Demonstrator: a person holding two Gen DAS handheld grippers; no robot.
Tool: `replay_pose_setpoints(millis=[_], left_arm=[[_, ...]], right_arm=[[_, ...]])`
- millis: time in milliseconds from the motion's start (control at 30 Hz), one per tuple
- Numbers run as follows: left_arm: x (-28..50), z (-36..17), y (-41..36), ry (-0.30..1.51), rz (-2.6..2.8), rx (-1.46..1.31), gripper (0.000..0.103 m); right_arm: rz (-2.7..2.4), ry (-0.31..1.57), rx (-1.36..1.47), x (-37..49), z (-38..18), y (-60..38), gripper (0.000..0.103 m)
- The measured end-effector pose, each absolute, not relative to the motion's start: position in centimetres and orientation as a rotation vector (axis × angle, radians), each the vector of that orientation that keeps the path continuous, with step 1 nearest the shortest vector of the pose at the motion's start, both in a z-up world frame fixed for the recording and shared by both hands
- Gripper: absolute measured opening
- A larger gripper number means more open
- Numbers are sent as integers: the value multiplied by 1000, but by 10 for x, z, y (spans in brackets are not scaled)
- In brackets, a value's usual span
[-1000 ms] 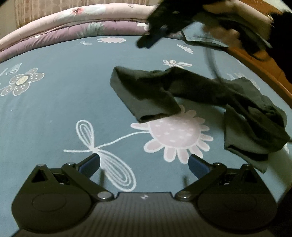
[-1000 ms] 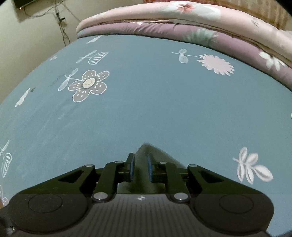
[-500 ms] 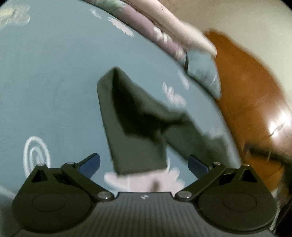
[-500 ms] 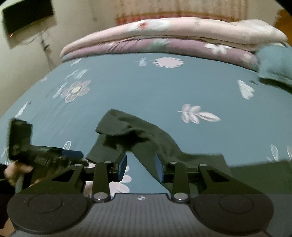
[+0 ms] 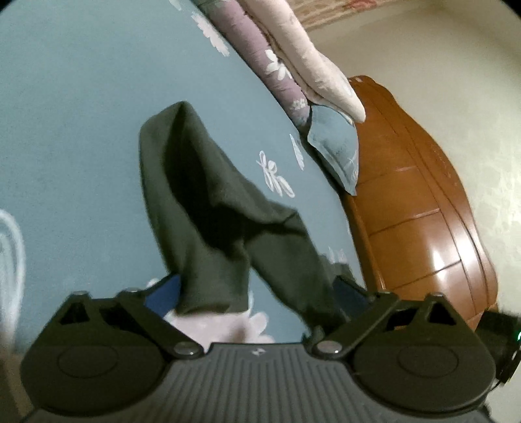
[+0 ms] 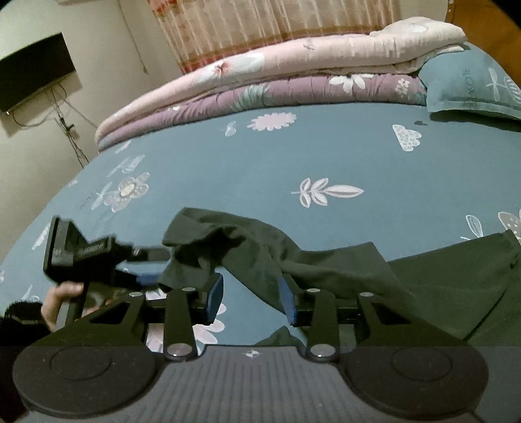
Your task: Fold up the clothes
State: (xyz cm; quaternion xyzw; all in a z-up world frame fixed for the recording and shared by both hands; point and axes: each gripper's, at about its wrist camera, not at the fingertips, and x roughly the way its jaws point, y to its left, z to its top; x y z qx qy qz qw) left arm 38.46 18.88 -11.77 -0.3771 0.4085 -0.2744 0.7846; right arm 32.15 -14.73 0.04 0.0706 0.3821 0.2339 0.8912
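One dark green garment [image 6: 247, 247] lies crumpled on the bed [image 6: 293, 156], near its close edge and towards the headboard side; a second spread of the same dark cloth [image 6: 456, 286] reaches off to the right in the right wrist view, and whether it is a separate piece cannot be told. Two tools are in use. The left tool [image 5: 257, 289] stands wide open, its jaws having just narrowed a little, with a folded end of the garment [image 5: 208, 227] lying between the blue pads and not pressed by them. The right tool [image 6: 250, 297] stands about half open, its jaws having just been opening, with a strip of cloth running between the pads, unpinched. Compared with a second ago, the left view has rolled, so that the bed now slants and the garment fills its middle; the right view, then facing bare sheet, now faces the garment and the left tool [image 6: 97, 257], held by a hand [image 6: 62, 299]. Around: two folded quilts, one pink [image 6: 293, 61] over one purple [image 6: 276, 94], along the far edge; one blue pillow [image 6: 472, 88] at the far corner; one wooden headboard [image 5: 423, 208]; one wall screen [image 6: 32, 75]; one curtain [image 6: 270, 29].
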Motion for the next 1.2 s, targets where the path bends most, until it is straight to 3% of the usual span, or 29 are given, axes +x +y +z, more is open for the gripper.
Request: replay_pose_setpoints(millis=[67, 267, 400, 500, 733, 900, 1000, 1067, 1200], left_arm=[[394, -118, 190, 898, -558, -811, 80], [410, -108, 188, 1031, -466, -819, 81], [397, -109, 189, 1129, -391, -943, 86], [401, -114, 180, 1089, -404, -966, 97], [400, -117, 175, 936, -349, -959, 94], [398, -119, 177, 898, -334, -932, 77], [394, -125, 184, 891, -313, -908, 45], [390, -138, 195, 906, -291, -945, 11], [397, -148, 203, 960, -302, -1055, 9]], right_arm=[[487, 793, 156, 319, -1, -150, 48], [465, 804, 152, 315, -4, -153, 49], [444, 781, 132, 303, 2, -159, 56], [450, 787, 143, 299, -1, -160, 56], [466, 801, 146, 295, -8, -153, 56], [452, 810, 163, 290, -11, -159, 57], [432, 828, 181, 290, -17, -163, 57], [429, 830, 186, 288, -18, -163, 57], [423, 837, 183, 285, -19, -165, 58]])
